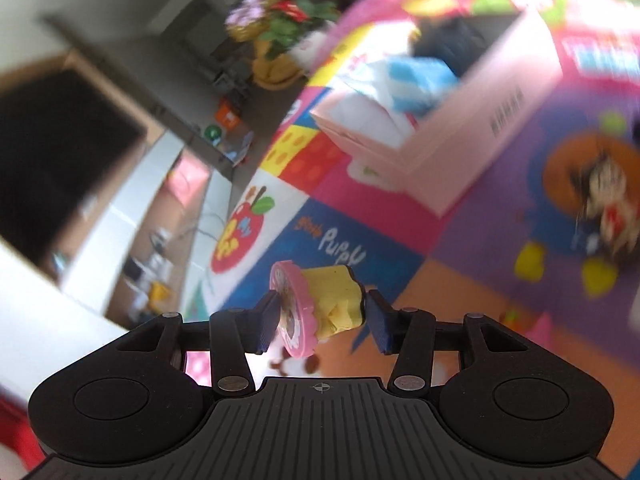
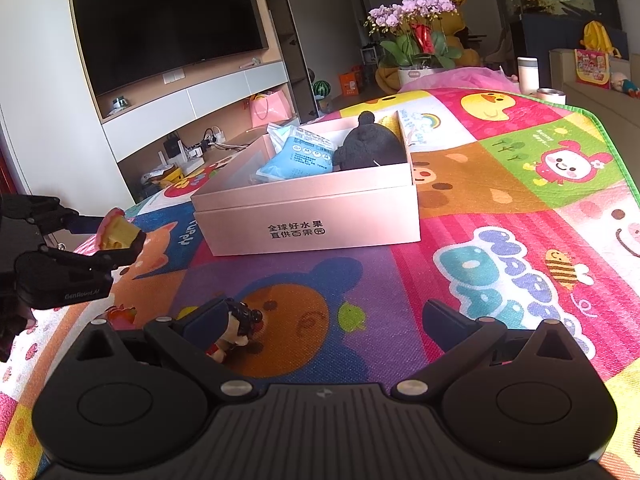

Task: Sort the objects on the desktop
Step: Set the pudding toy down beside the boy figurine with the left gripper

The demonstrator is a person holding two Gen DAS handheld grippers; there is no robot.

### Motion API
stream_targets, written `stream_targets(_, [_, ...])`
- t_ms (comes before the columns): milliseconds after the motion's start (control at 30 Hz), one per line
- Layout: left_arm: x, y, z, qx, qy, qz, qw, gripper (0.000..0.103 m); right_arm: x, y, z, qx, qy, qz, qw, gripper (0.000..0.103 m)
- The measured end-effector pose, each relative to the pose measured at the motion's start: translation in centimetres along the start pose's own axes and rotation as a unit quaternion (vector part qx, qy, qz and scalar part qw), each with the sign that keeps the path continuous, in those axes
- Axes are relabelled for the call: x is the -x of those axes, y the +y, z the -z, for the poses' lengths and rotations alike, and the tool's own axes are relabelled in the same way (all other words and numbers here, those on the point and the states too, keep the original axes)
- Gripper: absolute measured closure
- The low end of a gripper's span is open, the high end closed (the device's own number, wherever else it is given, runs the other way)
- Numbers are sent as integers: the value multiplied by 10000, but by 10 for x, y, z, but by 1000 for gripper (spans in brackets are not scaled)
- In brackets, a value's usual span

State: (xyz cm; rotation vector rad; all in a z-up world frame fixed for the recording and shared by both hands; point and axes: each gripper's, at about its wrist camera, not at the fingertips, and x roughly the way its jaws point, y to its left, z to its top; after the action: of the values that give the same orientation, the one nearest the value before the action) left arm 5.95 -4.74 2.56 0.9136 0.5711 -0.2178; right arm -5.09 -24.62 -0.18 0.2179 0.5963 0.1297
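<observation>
Right wrist view, largest first: play mat [image 2: 460, 216], woven-looking surface printed in bright cartoon squares, covers the whole table. On it sits the pink box [image 2: 312, 216], rigid card, matte, rectangular, lid off, printed characters on its near wall. Already inside: a blue-and-white soft pack [image 2: 298, 156], crinkled film, and a dark fuzzy plush [image 2: 370, 146], rounded. Judged from this, sorting is partly done.

My left gripper [image 1: 320, 316] is clamped on the sticky-note toy [image 1: 320, 308]: a pink scalloped plastic disc backing a yellow paper block, edges slightly ragged. Both pads press on it, and it hangs clear of the mat, well short of the box. Left view is motion-blurred, so fine print is unreadable.

My right gripper [image 2: 324, 320] has its jaws wide apart, gripping nothing. Small figurine [image 2: 236, 332], hard glossy plastic, dark hair, red and white body, lies on the mat just beside the left pad; contact uncertain.

Left to do: the toy, the figurine, and a small red piece [image 2: 122, 316] near the mat edge.
</observation>
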Motion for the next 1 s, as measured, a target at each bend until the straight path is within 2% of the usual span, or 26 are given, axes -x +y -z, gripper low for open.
stream_targets(67, [-6, -8, -1, -300, 67, 33, 9995, 51, 0, 0, 0, -14, -15, 2, 10000, 0])
stream_targets(133, [-9, -9, -4, -276, 59, 65, 9996, 51, 1, -1, 0, -26, -27, 7, 10000, 0])
stream_targets(233, [-11, -3, -10, 77, 8, 498, 9987, 49, 1, -1, 0, -47, -39, 14, 10000, 0])
stream_targets(333, [-10, -2, -12, 351, -17, 852, 9957, 40, 1, -2, 0, -61, -22, 16, 10000, 0])
stream_targets(367, [-10, 0, -12, 495, -46, 983, 9939, 33, 1, -2, 0, -62, -26, 15, 10000, 0])
stream_targets(467, [-6, 9, -10, 988, -231, 1429, 9845, 28, 1, -2, -1, -64, -13, 12, 10000, 0])
stream_targets(533, [-4, 21, -9, 1521, -359, 1844, 9703, 25, 0, -2, -1, -67, -5, 15, 10000, 0])
stream_targets(600, [-4, 36, -3, 2150, -464, 2188, 9507, 22, 0, -2, -1, -67, -5, 20, 10000, 0])
stream_targets(667, [-5, 55, 6, 2866, -651, 2454, 9238, 18, 0, -2, -1, -65, -2, 32, 10000, 0])
stream_targets(733, [-6, 74, 18, 3392, -814, 2299, 9086, 11, -1, -2, -1, -61, 6, 38, 10000, 0])
stream_targets(767, [-9, 84, 24, 3668, -805, 2021, 9045, 8, -1, -2, -1, -60, 13, 41, 10000, 0])
stream_targets(800, [-14, 92, 29, 3864, -707, 1707, 9036, 8, -1, -2, 0, -56, 21, 45, 10000, 0])
stream_targets(833, [-22, 101, 34, 4030, -455, 1220, 9059, 8, -1, -2, -1, -52, 31, 49, 10000, 0])
stream_targets(900, [-44, 110, 43, 4088, 42, 517, 9112, 11, -3, -2, -1, -44, 54, 58, 10000, 0])
stream_targets(933, [-55, 112, 49, 4053, 174, 382, 9132, 15, -3, -1, -1, -38, 69, 63, 9999, 0])
stream_targets(1000, [-76, 112, 57, 3998, 432, 349, 9149, 19, -4, -1, -1, -26, 103, 77, 9999, 0])
